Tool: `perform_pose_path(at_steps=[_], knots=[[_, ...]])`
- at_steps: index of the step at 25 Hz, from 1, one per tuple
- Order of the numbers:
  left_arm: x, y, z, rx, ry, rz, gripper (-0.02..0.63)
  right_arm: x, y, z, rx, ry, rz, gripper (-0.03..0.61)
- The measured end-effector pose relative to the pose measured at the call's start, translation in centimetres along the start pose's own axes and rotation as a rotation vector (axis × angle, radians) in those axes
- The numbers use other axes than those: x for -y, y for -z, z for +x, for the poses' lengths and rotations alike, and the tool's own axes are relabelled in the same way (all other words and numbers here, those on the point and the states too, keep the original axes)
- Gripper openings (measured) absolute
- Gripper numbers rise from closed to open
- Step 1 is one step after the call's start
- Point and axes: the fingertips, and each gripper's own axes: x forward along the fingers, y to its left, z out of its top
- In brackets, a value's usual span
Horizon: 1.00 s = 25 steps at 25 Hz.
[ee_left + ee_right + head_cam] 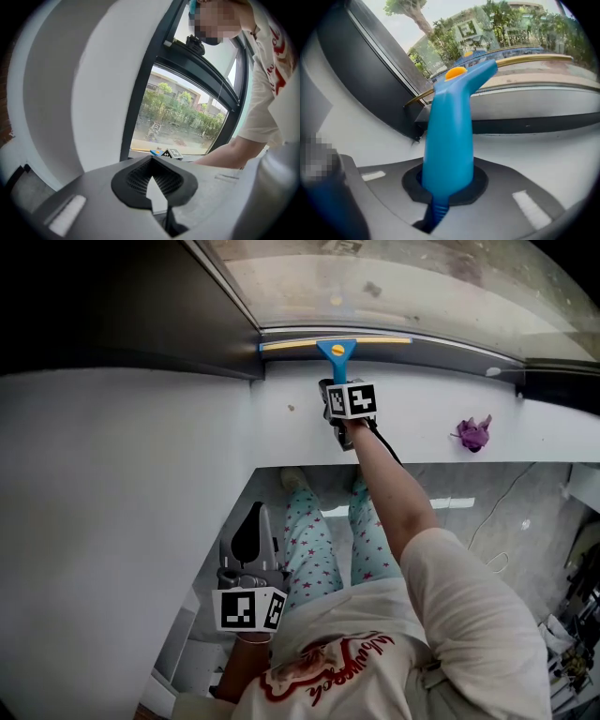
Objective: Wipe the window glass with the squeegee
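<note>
Blue squeegee (336,351), orange dot on its neck and a long yellow-edged blade, sits at 12 o'clock in my head view, with the blade along the bottom edge of the window glass (394,277). My right gripper (338,382) has its jaws clamped on the handle. A purple cloth (473,434) lies on the white sill (422,409) at 4 o'clock from the squeegee. My left gripper (249,554) is at 7 o'clock, jaws together and empty.
</note>
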Motion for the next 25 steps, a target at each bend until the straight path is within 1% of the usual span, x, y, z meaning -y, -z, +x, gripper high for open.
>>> perform_pose_path(at_steps=[5, 7, 9, 13, 17, 21, 25], knots=[[1.9, -1.1, 1.0, 0.022, 0.047, 0.021, 0.0, -1.8, -0.9, -4.4, 0.096, -0.056, 0.029, 0.026], [2.9, -1.7, 1.4, 0.037, 0.064, 0.029, 0.0, -2.7, -1.1, -6.7, 0.13, -0.073, -0.001, 0.026], [3.8, -2.4, 1.7, 0.055, 0.083, 0.038, 0.0, -3.4, -1.2, -9.2, 0.153, -0.073, -0.033, 0.026], [5.7, -4.0, 2.2, 0.077, 0.12, 0.069, 0.0, -5.2, -1.5, -14.3, 0.191, -0.087, -0.026, 0.026], [7.7, -5.8, 2.7, 0.079, 0.158, 0.119, 0.0, -7.1, -2.7, -19.3, 0.239, -0.096, -0.056, 0.026], [9.2, -7.8, 2.9, 0.114, 0.171, 0.145, 0.0, -8.5, -4.3, -23.6, 0.291, -0.117, -0.073, 0.026], [10.9, -9.3, 2.9, 0.135, 0.19, 0.166, 0.0, -9.5, -5.2, -26.8, 0.319, -0.129, -0.093, 0.026]])
